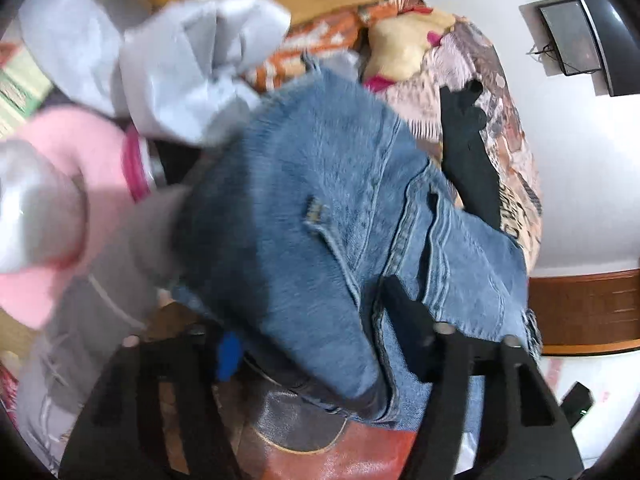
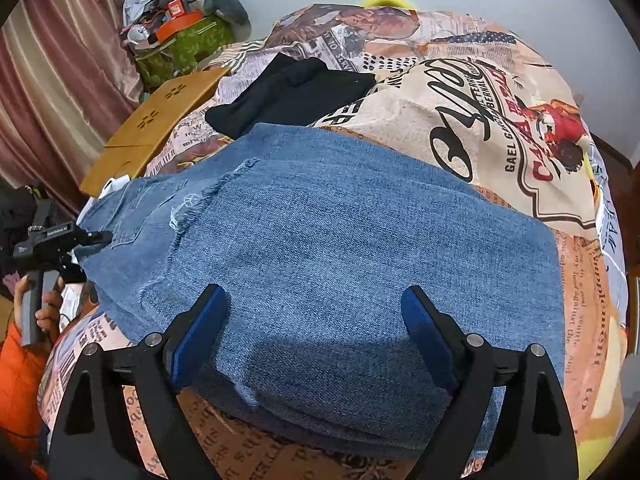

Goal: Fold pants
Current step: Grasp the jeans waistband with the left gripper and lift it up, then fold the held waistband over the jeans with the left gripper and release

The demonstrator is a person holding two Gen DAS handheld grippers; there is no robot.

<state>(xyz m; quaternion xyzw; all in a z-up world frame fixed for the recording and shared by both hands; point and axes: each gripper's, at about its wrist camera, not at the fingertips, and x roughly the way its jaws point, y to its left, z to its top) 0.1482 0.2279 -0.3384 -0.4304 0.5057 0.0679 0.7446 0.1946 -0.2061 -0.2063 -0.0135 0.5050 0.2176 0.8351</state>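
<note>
Blue jeans [image 2: 340,232] lie folded on a bed with a printed cover [image 2: 500,92], one frayed hem across the top layer. My right gripper [image 2: 312,340] hovers at the near edge of the denim, blue pads wide apart, nothing pinched between them. In the left wrist view a thick bunched fold of the jeans [image 1: 312,208] runs between the fingers of my left gripper [image 1: 316,344], and both pads press on it. The right wrist view shows the left gripper [image 2: 96,236] at the far left edge of the jeans, held by a hand [image 2: 44,312] in an orange sleeve.
A black garment [image 2: 292,92] lies on the bed behind the jeans. A wooden board [image 2: 160,120] and a stuffed green bag [image 2: 180,48] stand at the bed's left side. Grey clothes [image 1: 180,60] and a pink garment [image 1: 72,160] pile up beyond the left gripper.
</note>
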